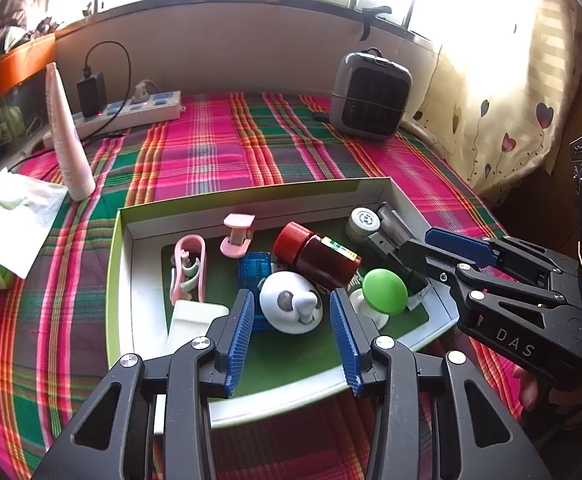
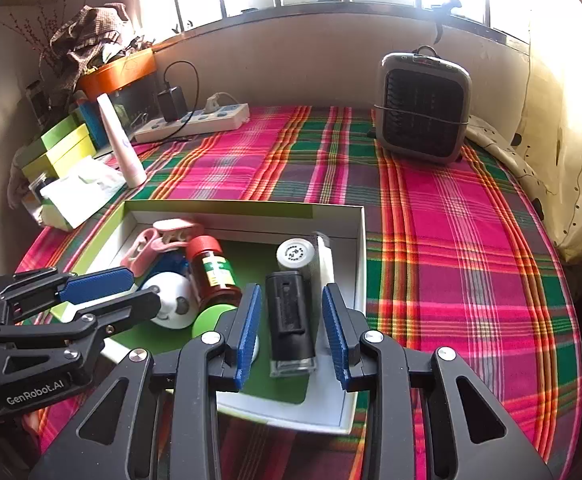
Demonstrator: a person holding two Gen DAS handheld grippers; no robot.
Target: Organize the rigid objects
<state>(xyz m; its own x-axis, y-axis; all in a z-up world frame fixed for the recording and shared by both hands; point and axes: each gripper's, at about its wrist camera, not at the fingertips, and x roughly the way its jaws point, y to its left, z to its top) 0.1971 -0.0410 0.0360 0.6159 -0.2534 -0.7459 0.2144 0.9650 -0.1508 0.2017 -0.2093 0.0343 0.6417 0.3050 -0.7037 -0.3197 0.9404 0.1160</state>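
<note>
A green-rimmed white box point(image 1: 251, 196) point(image 2: 231, 206) lies on the plaid cloth and holds several small items. My left gripper point(image 1: 291, 298) point(image 2: 143, 290) stands open around a white round toy with a face point(image 1: 291, 302) point(image 2: 173, 304), pads clear of it. My right gripper point(image 2: 293, 304) point(image 1: 419, 250) is open over the box's right end; a black rectangular device point(image 2: 291, 320) point(image 1: 383, 244) lies between its pads, untouched. Beside that device lies a white-capped cylinder point(image 2: 297, 254) point(image 1: 365, 220). A red-capped brown bottle point(image 1: 319, 256) point(image 2: 213, 268) and a green knob point(image 1: 385, 290) lie mid-box.
Pink plastic pieces point(image 1: 189, 268), a blue block point(image 1: 255, 268) and a white carton point(image 1: 195, 320) fill the box's left part. On the cloth stand a grey heater point(image 2: 423, 108), a power strip point(image 2: 195, 120), a pink tube point(image 1: 67, 136) and a tissue pack point(image 1: 11, 216).
</note>
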